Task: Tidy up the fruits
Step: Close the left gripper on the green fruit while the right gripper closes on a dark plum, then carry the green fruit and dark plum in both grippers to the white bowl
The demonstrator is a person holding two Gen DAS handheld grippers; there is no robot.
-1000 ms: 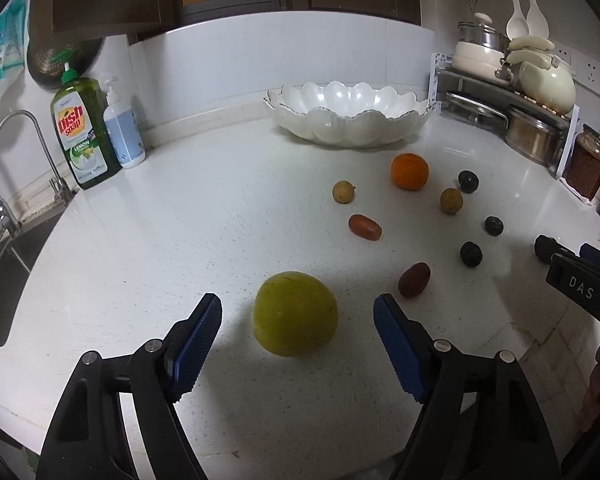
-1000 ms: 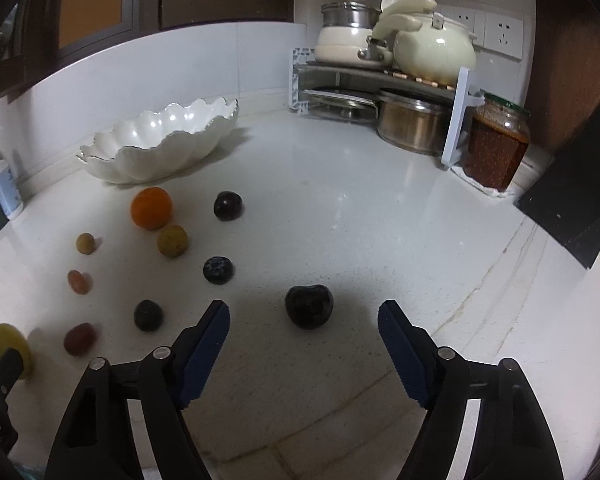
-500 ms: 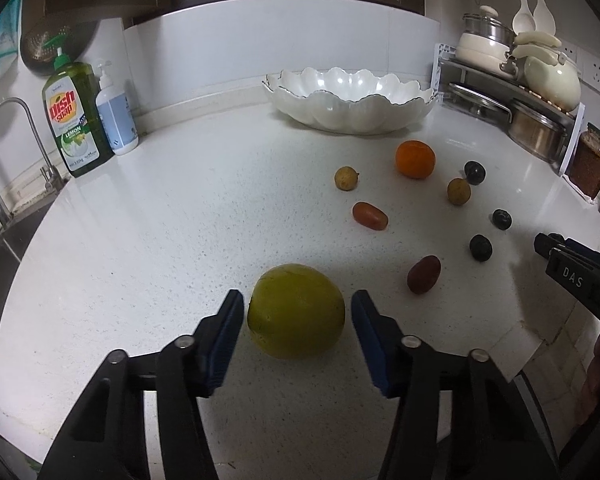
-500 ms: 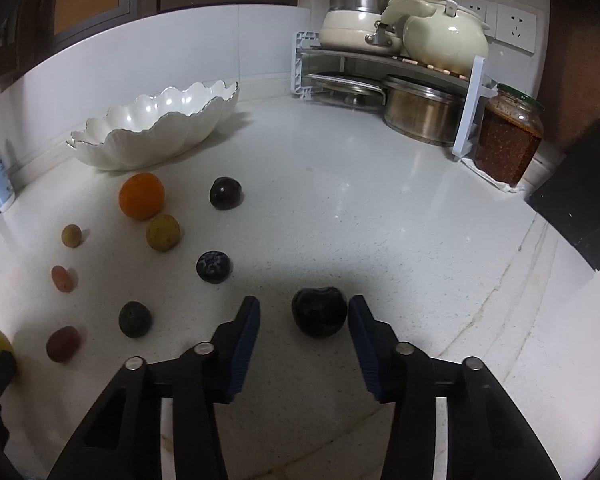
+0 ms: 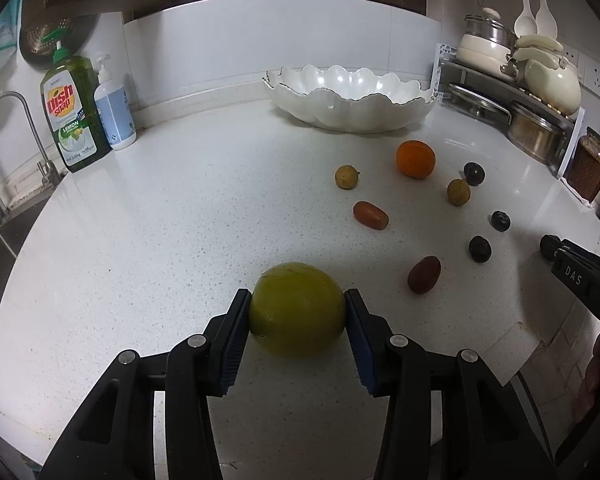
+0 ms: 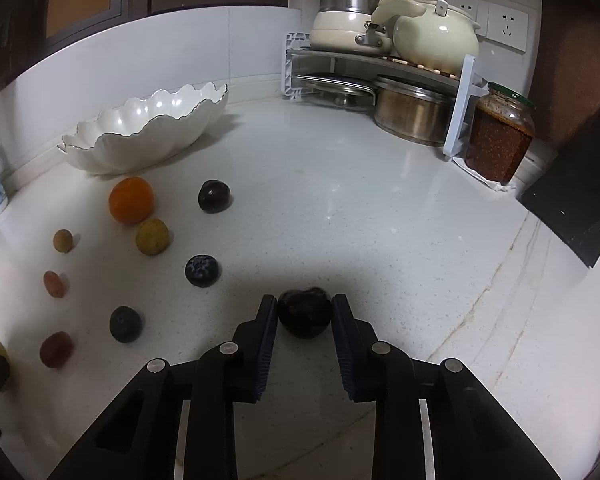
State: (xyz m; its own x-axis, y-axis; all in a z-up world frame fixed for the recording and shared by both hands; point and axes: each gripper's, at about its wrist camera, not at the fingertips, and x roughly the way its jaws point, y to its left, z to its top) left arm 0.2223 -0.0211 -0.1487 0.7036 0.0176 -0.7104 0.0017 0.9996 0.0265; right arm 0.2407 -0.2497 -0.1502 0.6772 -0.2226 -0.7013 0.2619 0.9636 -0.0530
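**user1:** Two grabs at once. The left gripper (image 5: 298, 312) has its jaws pinching the big green fruit (image 5: 298, 308) across its widest part, near the front edge of the desk (image 5: 188, 240). The right gripper (image 6: 305, 316) has its jaws pressed against either side of a dark plum (image 6: 305, 312), also toward the front edge, off to the right of the other fruit. Can't tell if either one is off the surface yet.

**user2:** Nice. Everything going into the white scalloped bowl (image 5: 350, 114) by the back wall, I guess? It looks empty so far. How do you reckon those two handle?

**user1:** My guess: the green one is heavy, firm and smooth, so holding it right at the equator is the way, otherwise it squirts out. The plum looks glossy and probably soft, so a light squeeze on its sides, no crushing.

**user2:** The orange (image 5: 415, 159) and the little ones lie loose in the middle of the desk, between the grippers and the bowl. Round stuff rolls, so don't bump them.
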